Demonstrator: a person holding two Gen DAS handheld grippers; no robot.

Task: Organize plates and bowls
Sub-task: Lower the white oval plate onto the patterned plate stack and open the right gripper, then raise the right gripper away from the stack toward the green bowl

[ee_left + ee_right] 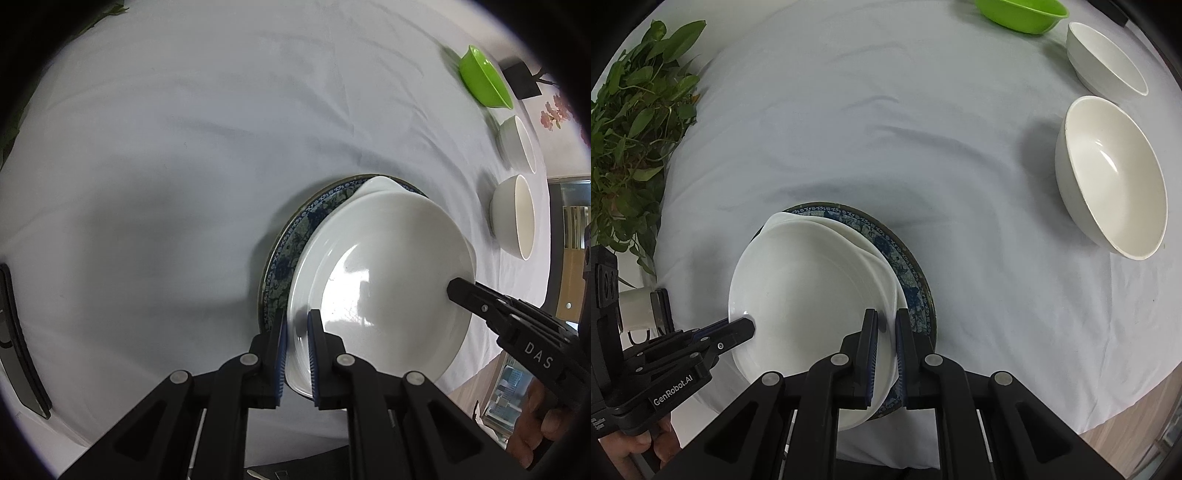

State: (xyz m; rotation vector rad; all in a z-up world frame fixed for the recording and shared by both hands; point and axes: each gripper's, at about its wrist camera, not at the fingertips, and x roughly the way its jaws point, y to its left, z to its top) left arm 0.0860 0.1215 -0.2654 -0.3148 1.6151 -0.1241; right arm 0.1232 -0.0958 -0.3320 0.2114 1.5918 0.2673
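Note:
A white deep plate (384,266) lies on another white plate (879,266), both stacked on a blue patterned plate (291,243). My left gripper (296,332) is shut on the near rim of the white deep plate. My right gripper (886,332) is shut on its opposite rim (812,291). Each gripper shows in the other's view: the right one (458,290) and the left one (746,326). The blue plate's edge (912,280) shows on the right of the stack.
Two white bowls (1112,177) (1104,59) and a green bowl (1023,13) stand at the right of the white tablecloth (886,129). A leafy plant (631,122) stands at the left. A dark flat object (18,343) lies at the table's left edge.

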